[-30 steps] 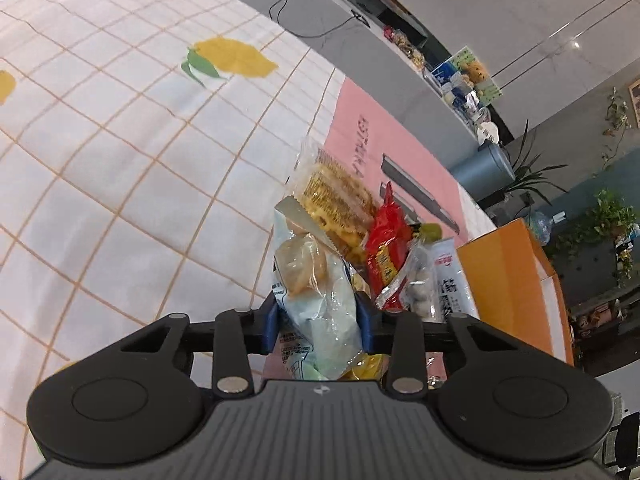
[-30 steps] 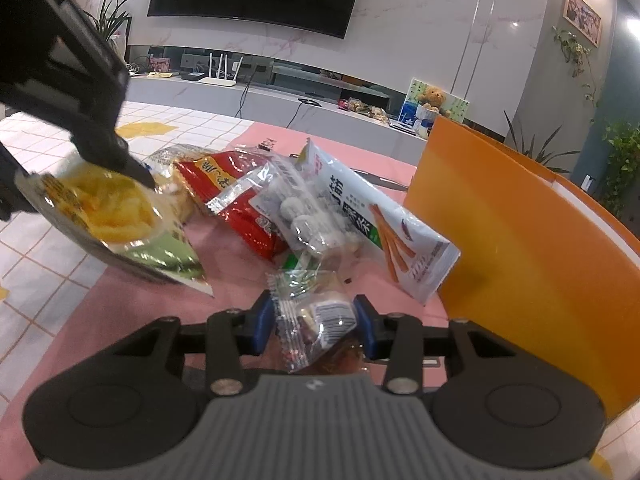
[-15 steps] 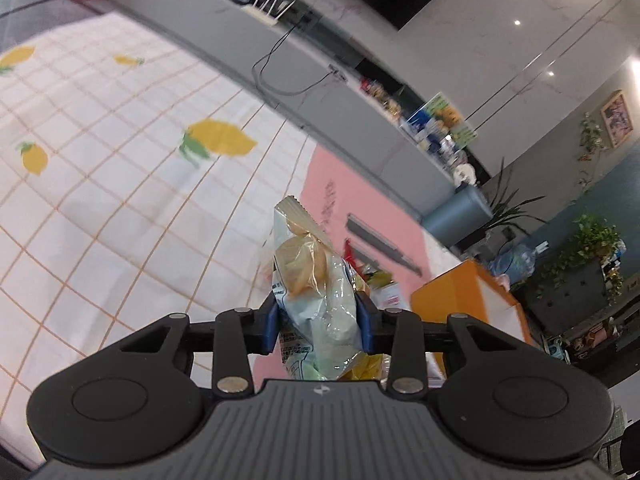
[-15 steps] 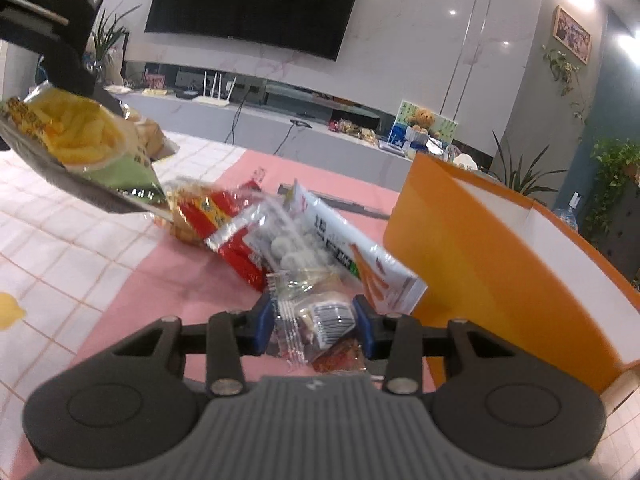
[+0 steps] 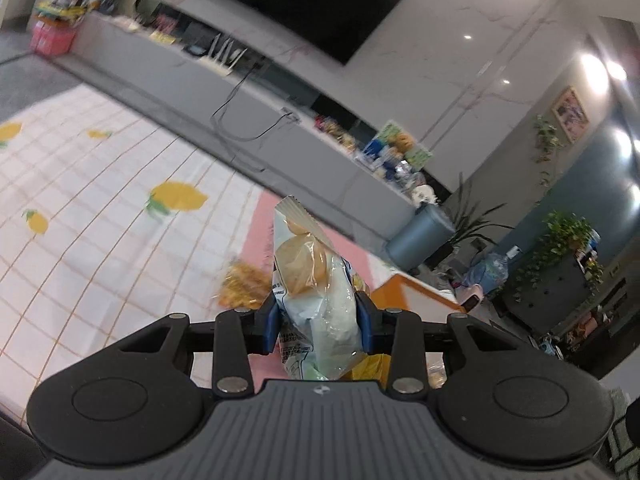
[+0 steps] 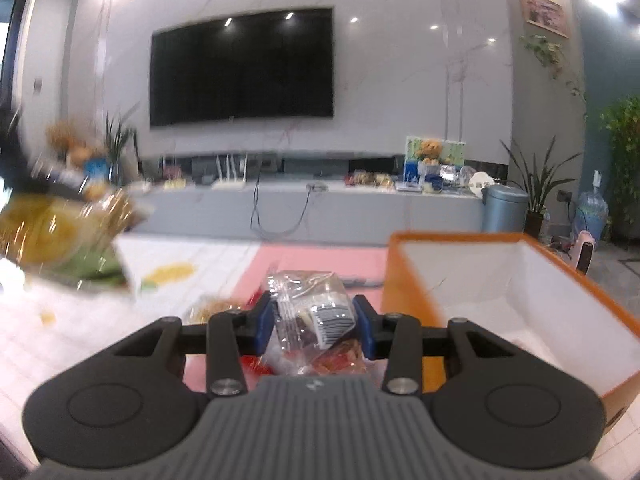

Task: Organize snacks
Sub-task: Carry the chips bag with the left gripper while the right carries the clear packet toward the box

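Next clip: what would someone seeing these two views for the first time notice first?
Each claw grips a snack: the left claw pinches a pale blue chip bag standing upright, and the right claw clamps a clear packet with a barcode label. Just right of that packet sits an open orange box with a white inside. A big dark TV fills the far wall.

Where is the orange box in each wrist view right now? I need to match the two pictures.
Left wrist: orange box sits right of centre, only its near corner showing behind the held chip bag.
Right wrist: orange box fills the lower right, open, white inside.
Shared landmark: the wall TV.
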